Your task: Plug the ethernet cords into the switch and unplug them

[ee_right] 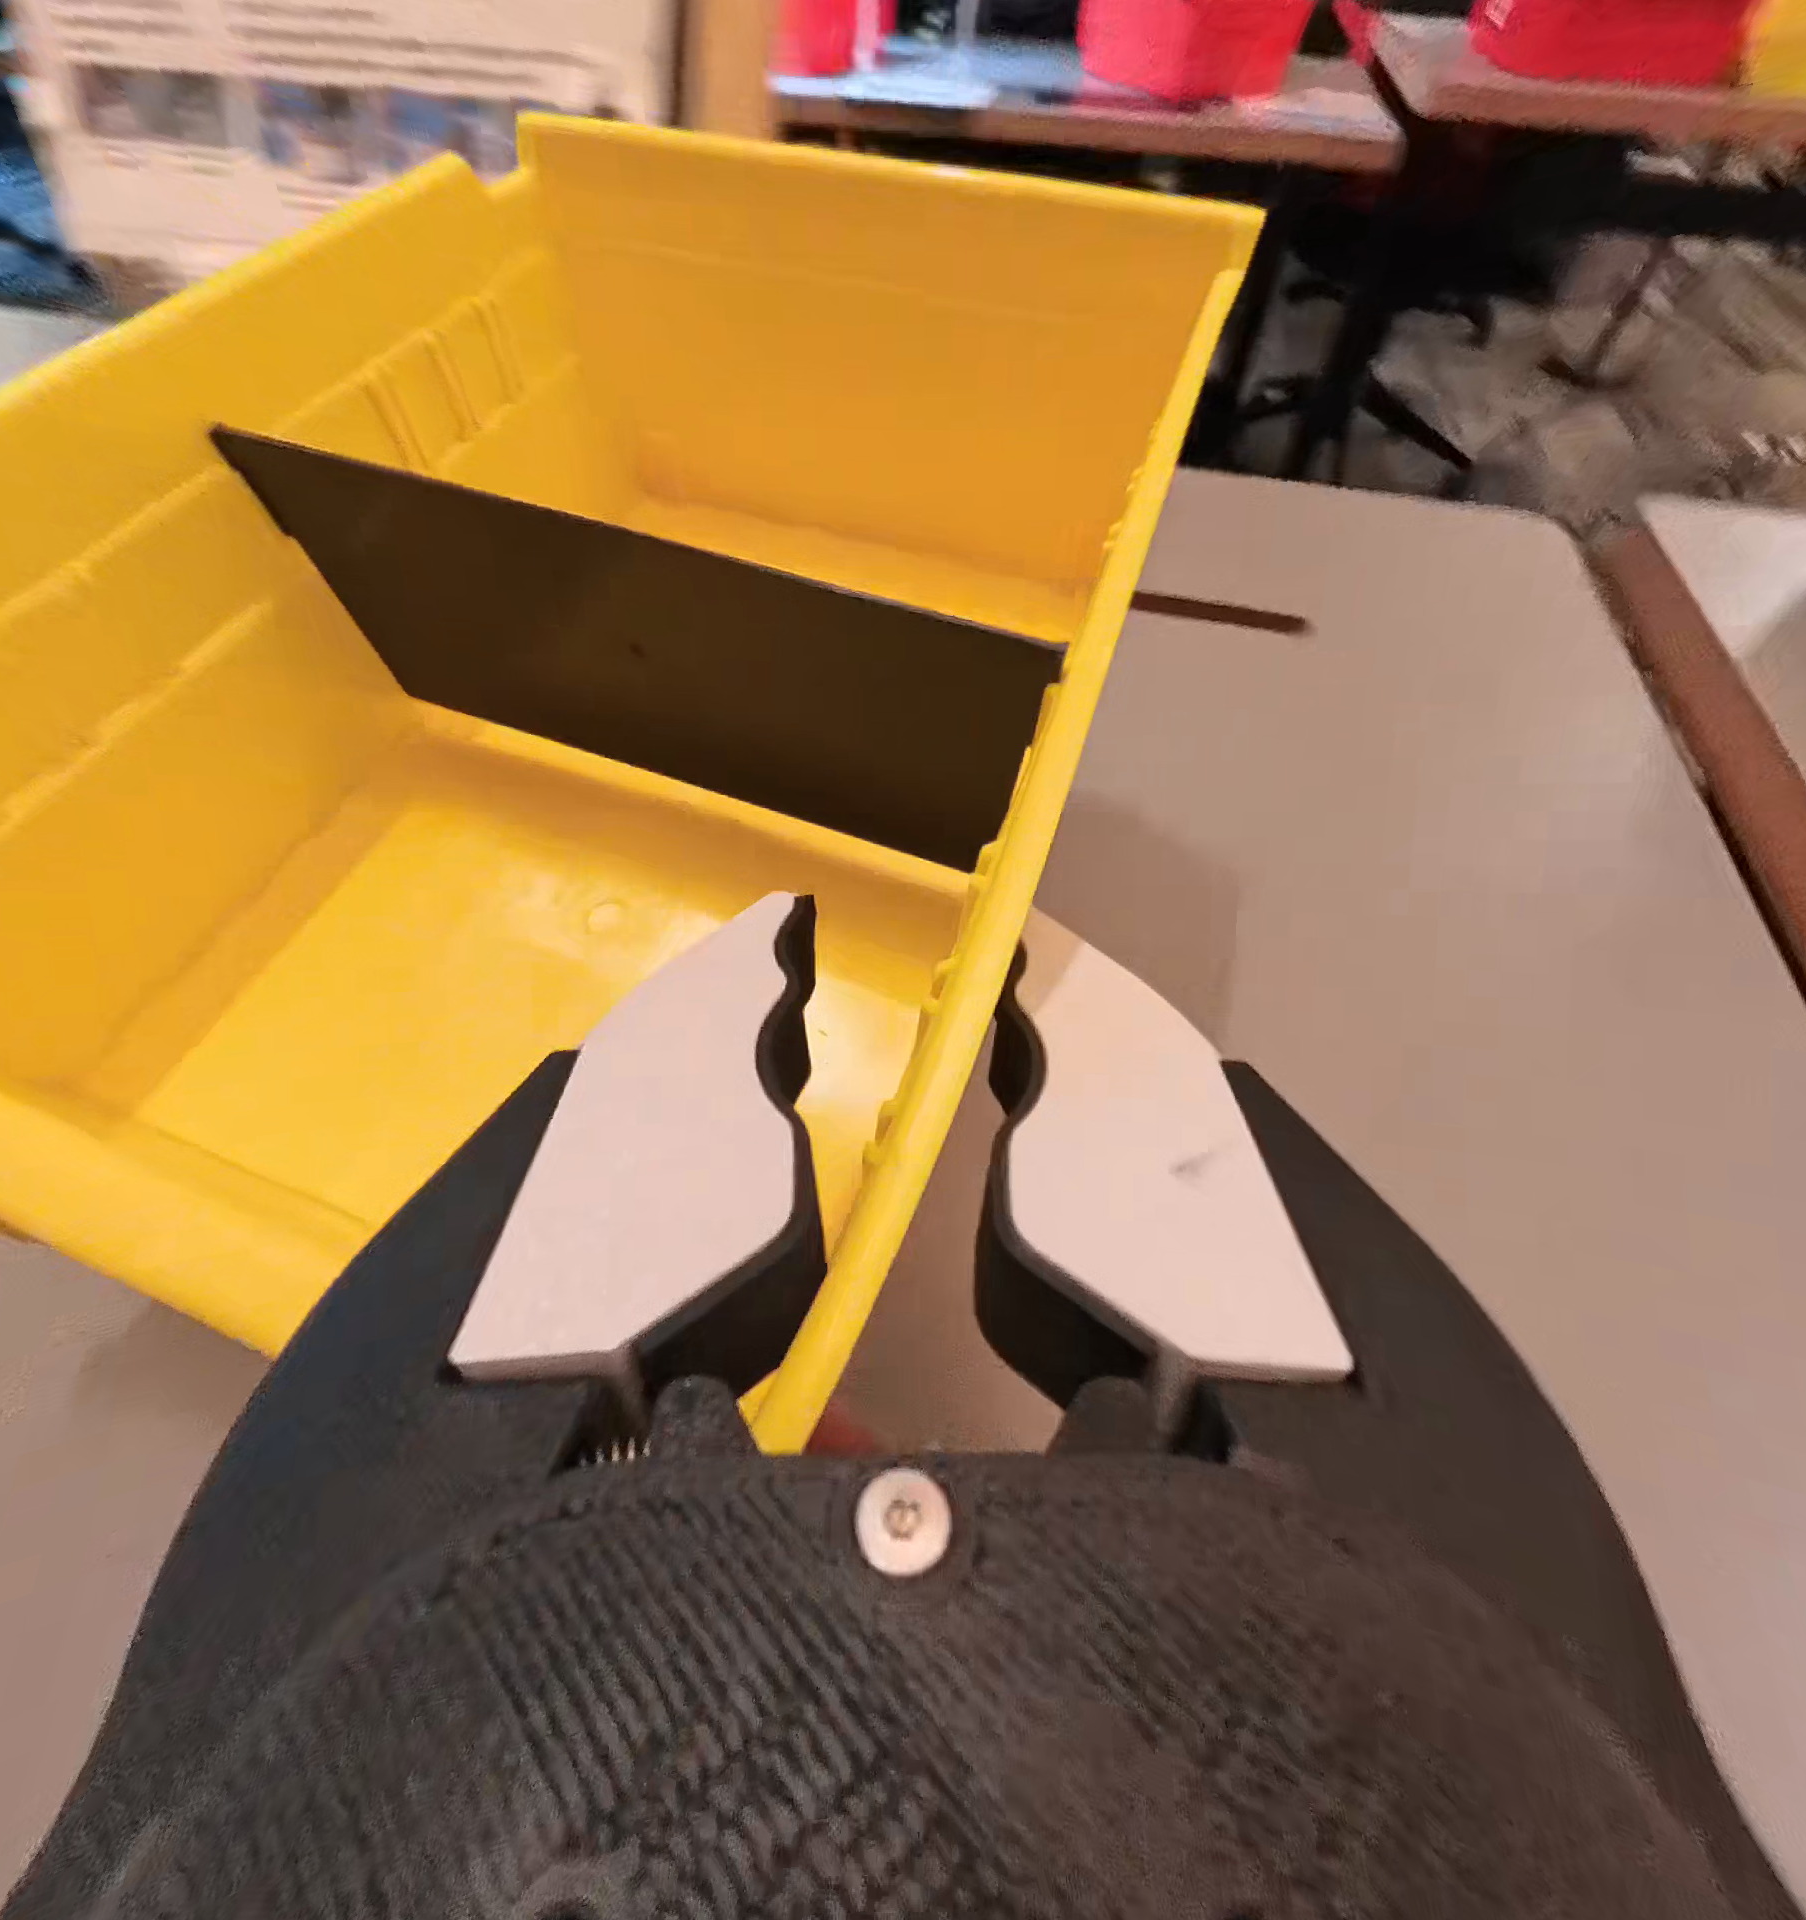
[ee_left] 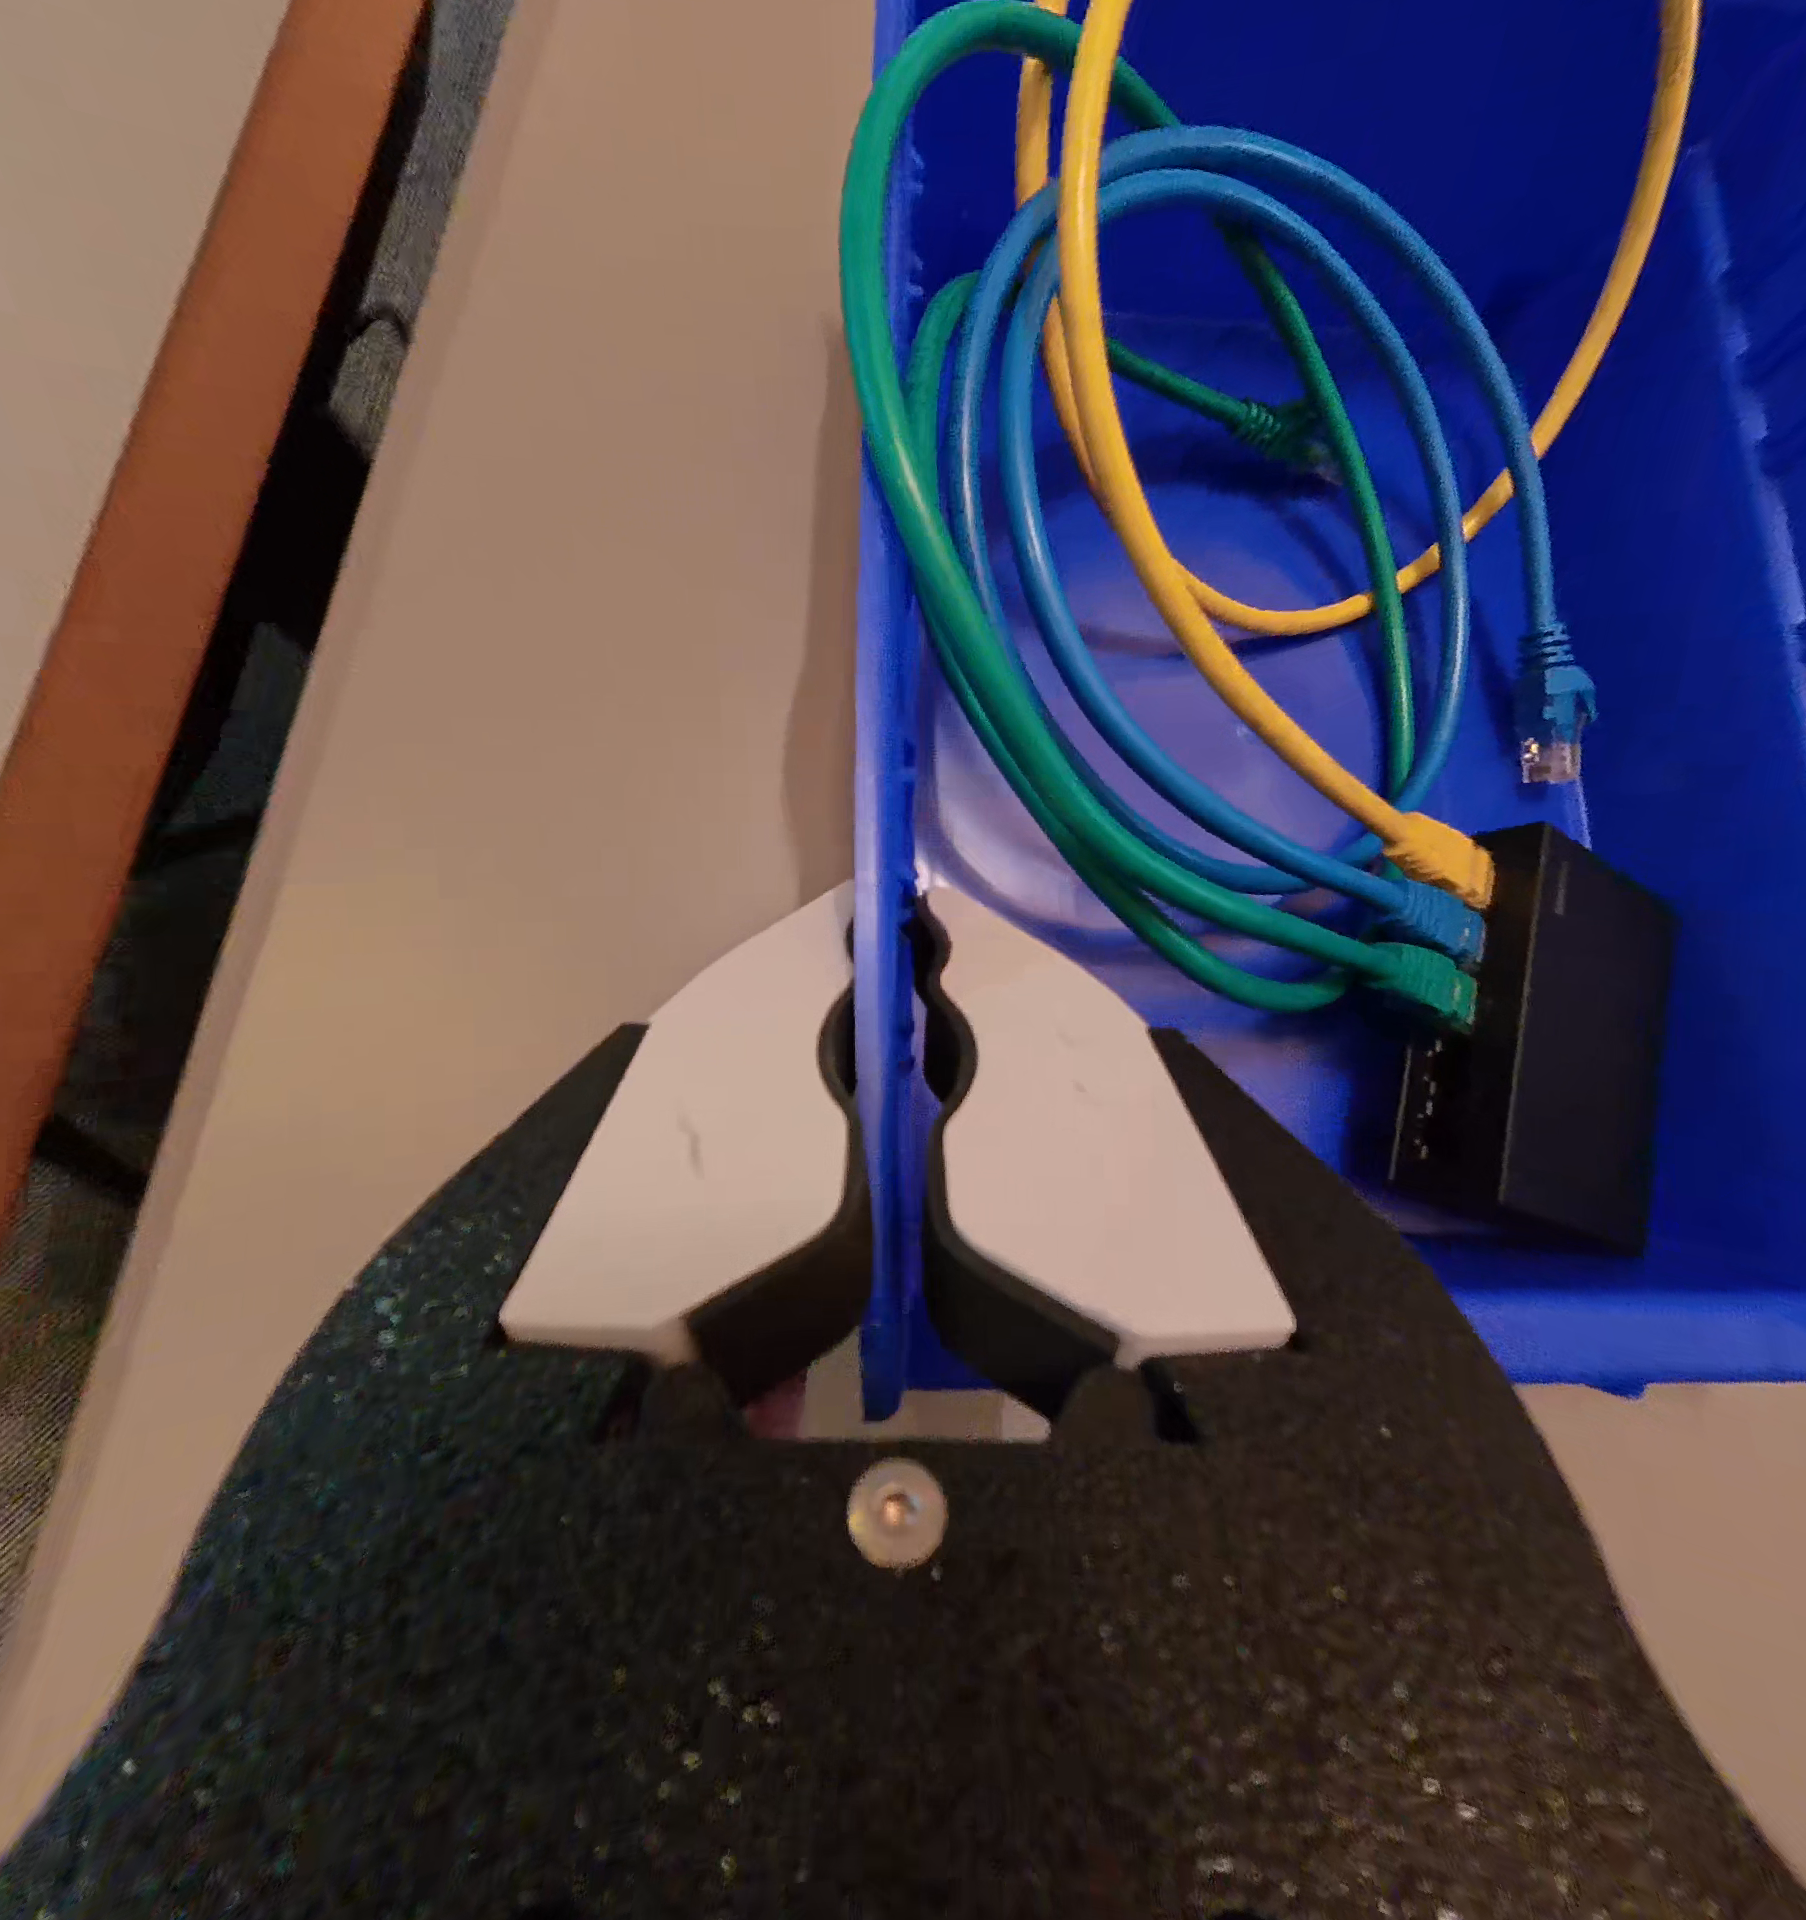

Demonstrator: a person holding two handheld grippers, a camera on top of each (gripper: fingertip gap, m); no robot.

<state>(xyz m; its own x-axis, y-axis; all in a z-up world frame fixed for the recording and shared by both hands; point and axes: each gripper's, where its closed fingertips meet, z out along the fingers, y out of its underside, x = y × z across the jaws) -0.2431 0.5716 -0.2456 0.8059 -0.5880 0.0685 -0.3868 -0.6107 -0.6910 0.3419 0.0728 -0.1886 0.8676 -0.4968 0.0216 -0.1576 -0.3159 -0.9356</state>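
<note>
In the left wrist view a black switch (ee_left: 1564, 1049) lies in a blue bin (ee_left: 1709, 1091). A yellow cord (ee_left: 1439, 857), a blue cord (ee_left: 1439, 914) and a green cord (ee_left: 1429, 987) are plugged into its side. The blue cord's other plug (ee_left: 1553, 707) and the green cord's other plug (ee_left: 1273, 421) lie loose in the bin. My left gripper (ee_left: 888, 914) is shut on the bin's left wall. In the right wrist view my right gripper (ee_right: 909, 935) is open and straddles the right wall of a yellow bin (ee_right: 255, 935).
The yellow bin holds a black divider (ee_right: 670, 665) and nothing else that shows. Both bins stand on a grey table (ee_right: 1450, 935) with a brown edge (ee_right: 1730, 748). Other tables with red tubs (ee_right: 1190, 42) stand behind.
</note>
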